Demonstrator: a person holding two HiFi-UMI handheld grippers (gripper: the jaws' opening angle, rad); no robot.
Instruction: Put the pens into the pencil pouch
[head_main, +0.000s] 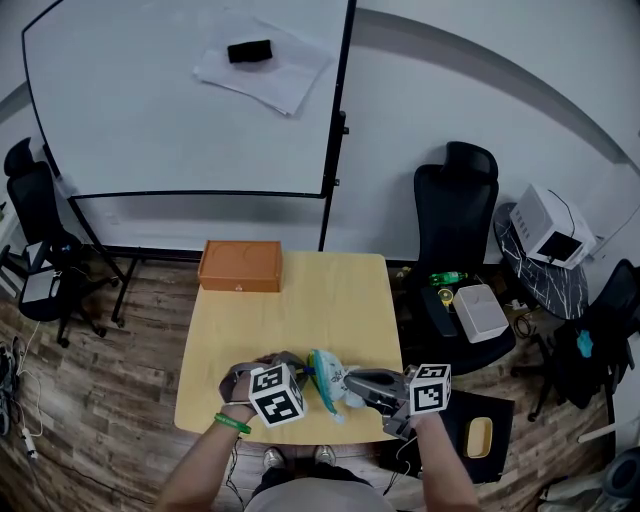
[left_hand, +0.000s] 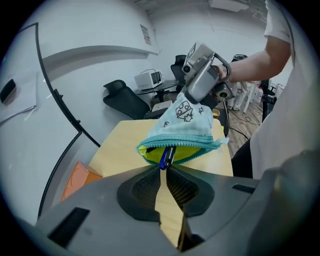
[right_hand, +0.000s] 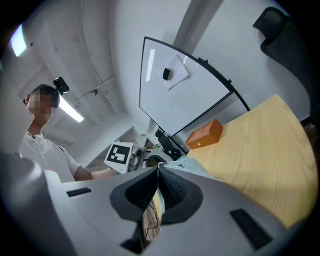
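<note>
A teal pencil pouch (head_main: 326, 378) with a cartoon print hangs between my two grippers over the front of the wooden table (head_main: 300, 310). In the left gripper view the pouch (left_hand: 187, 120) gapes toward me, showing its yellow-green lining. A blue and a black pen (left_hand: 166, 156) stick out of its mouth. My left gripper (left_hand: 163, 169) is shut, its tips pinching the pens' near ends. My right gripper (left_hand: 189, 99) holds the pouch up by its far end. In the right gripper view its jaws (right_hand: 159, 169) are shut on the teal fabric (right_hand: 192, 165).
An orange box (head_main: 240, 266) lies at the table's far left edge. Behind the table stands a whiteboard (head_main: 180, 100). To the right, a black office chair (head_main: 455, 215) holds a white box and a bottle. A dark mat lies on the floor beside the table.
</note>
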